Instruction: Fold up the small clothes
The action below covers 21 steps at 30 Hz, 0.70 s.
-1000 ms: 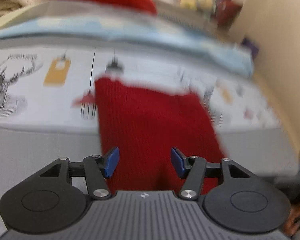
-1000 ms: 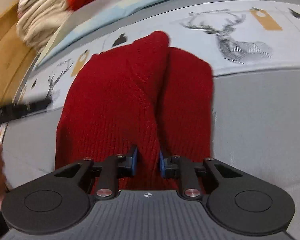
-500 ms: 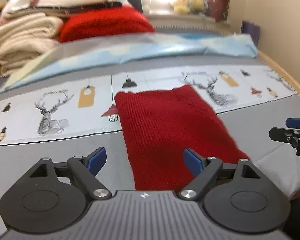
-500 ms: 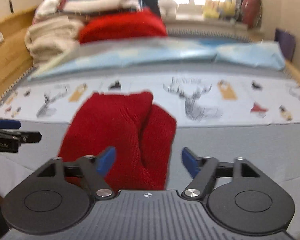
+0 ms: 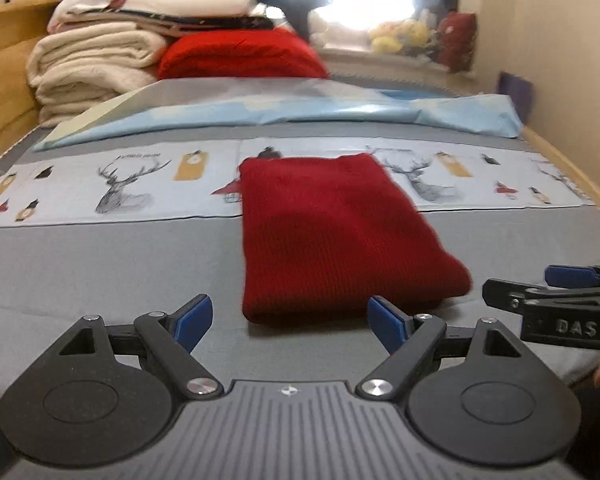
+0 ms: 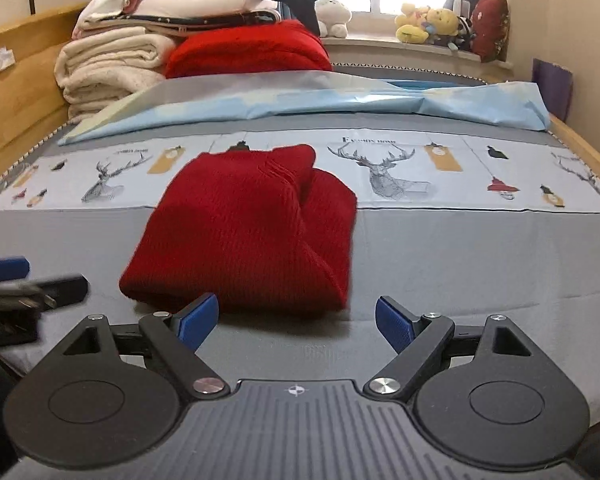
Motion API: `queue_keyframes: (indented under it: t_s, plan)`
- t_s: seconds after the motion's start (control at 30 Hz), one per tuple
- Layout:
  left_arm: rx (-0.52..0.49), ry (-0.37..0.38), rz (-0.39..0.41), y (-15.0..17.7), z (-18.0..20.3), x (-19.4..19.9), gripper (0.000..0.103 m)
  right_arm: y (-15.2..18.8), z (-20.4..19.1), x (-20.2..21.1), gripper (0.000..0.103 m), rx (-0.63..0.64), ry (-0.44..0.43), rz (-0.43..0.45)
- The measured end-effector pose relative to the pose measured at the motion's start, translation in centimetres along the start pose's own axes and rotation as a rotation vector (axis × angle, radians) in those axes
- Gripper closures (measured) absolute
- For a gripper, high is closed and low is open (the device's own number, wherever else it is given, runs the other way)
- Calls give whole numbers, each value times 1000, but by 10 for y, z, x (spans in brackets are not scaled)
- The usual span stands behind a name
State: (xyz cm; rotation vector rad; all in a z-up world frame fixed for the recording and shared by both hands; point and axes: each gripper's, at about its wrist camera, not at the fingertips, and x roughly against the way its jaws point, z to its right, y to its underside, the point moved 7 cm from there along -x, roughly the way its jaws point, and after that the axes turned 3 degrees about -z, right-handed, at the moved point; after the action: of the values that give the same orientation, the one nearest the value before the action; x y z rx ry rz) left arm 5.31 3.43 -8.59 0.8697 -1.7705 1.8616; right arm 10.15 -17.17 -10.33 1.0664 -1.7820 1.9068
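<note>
So I've got the whole bed (image 6: 480,264) in front of me, grey sheet with a pale band of deer drawings (image 6: 392,168) across it. At the far end there's a stack of folded blankets (image 6: 112,68) with a bright red one (image 6: 248,52) beside it, and plush toys (image 6: 428,24) on the windowsill.

The red knit sweater (image 5: 332,236) is lying folded on the sheet, its far edge over the deer band, just ahead of both grippers and touching neither.

Left gripper (image 5: 290,320): jaws spread wide, nothing between them. Right gripper (image 6: 296,320): jaws just swung open, now wide too, only bare sheet between them.
</note>
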Motion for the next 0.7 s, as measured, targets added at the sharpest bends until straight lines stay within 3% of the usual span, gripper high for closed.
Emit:
queue_keyframes:
  t_s: [0.1,0.3,0.7]
  plan:
    - [19,19,21,-8,-3,-9,14,-4,-8,-7,16,11,-8,15]
    - [63,18,-20,-8,-10,-23,14,-9,-18,-14,16,25,-3,41]
    - [20,15,33,-7,-3,-16,14,-12,-25,-9,16,51,6,81]
